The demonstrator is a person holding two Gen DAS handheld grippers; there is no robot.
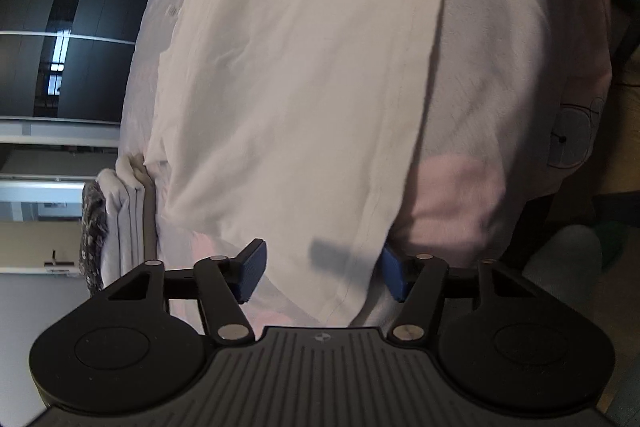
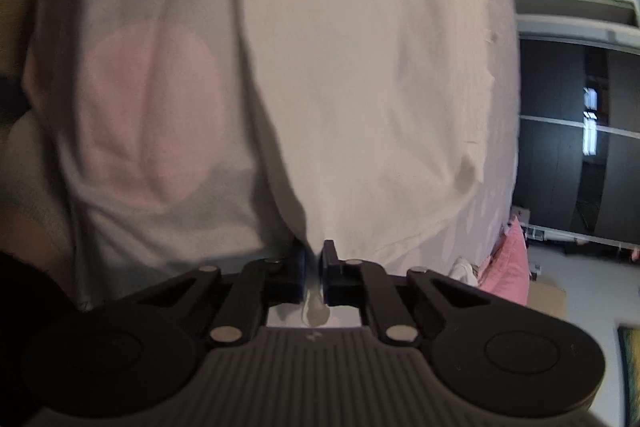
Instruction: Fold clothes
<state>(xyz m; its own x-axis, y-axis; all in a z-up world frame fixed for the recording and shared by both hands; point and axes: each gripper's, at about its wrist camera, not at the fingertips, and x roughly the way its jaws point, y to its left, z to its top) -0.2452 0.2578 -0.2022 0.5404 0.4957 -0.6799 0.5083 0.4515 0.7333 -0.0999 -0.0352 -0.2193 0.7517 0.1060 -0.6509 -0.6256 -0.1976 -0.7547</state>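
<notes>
Right gripper (image 2: 313, 269) clamped on near edge of cream cotton garment (image 2: 360, 87) – left gripper (image 1: 324, 273) jaws apart astride same cloth's near edge, over pale pink-spotted bedsheet (image 2: 152, 107).

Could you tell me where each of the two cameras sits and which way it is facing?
Left wrist view: sits on the left gripper, looks forward and down along its open blue fingers at a cream garment on a pale bedsheet; folded stack at left.
Right wrist view: sits on the right gripper, looks down along fingers shut on the cream garment's edge; a dark sleeve shows at lower left.
Shared: the same garment, the sheet's pink patches, dark wardrobe doors.
</notes>
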